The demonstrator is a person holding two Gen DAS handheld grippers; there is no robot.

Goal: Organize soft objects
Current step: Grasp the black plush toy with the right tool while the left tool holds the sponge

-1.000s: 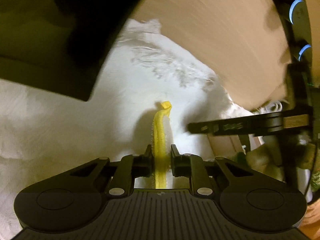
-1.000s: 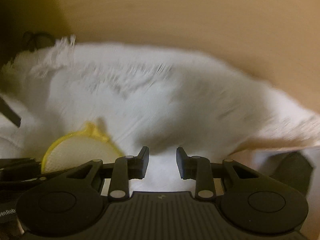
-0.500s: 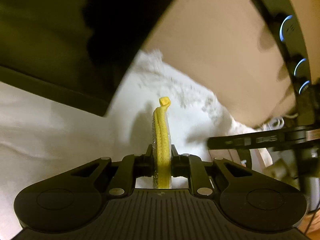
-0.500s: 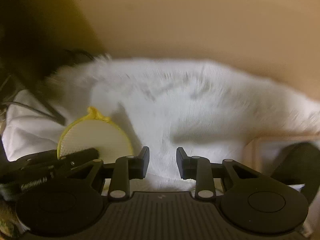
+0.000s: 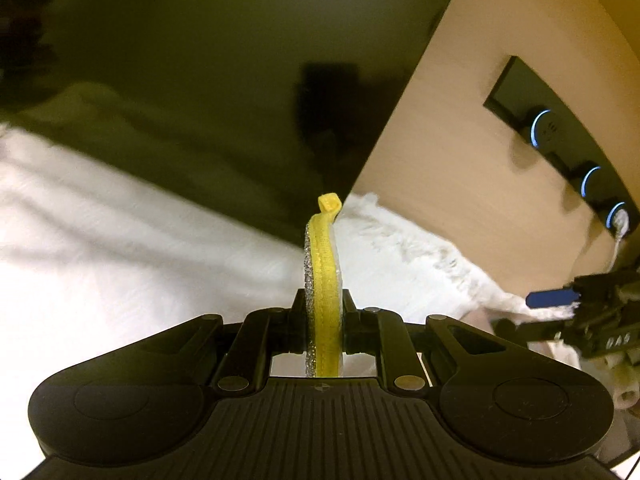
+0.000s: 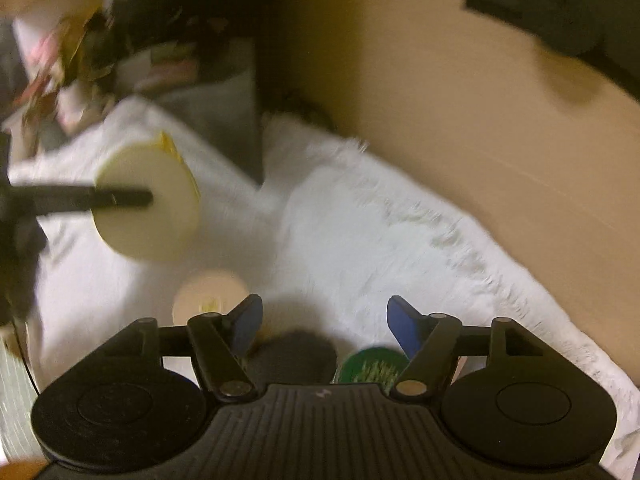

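My left gripper (image 5: 323, 322) is shut on a round yellow-rimmed pad (image 5: 322, 280), seen edge-on with a small loop at its top, held above the white bedding (image 5: 120, 240). In the right wrist view the same pad (image 6: 148, 204) shows its white face at the left, pinched by the left gripper's fingers (image 6: 100, 198). My right gripper (image 6: 324, 320) is open and empty over a white fluffy blanket (image 6: 400, 248). Below its jaws lie a beige round pad (image 6: 210, 292), a dark round pad (image 6: 296, 354) and a green round pad (image 6: 370, 366).
A tan wall (image 5: 460, 140) rises behind the bed, with a black switch panel (image 5: 560, 136) lit by blue rings. A dark panel (image 5: 200, 80) fills the upper left. Cluttered items (image 6: 80, 48) sit far left in the right wrist view.
My left gripper has lifted and tilted upward with the yellow pad. My right gripper has opened wider and pulled back, bringing the round pads below it into view.
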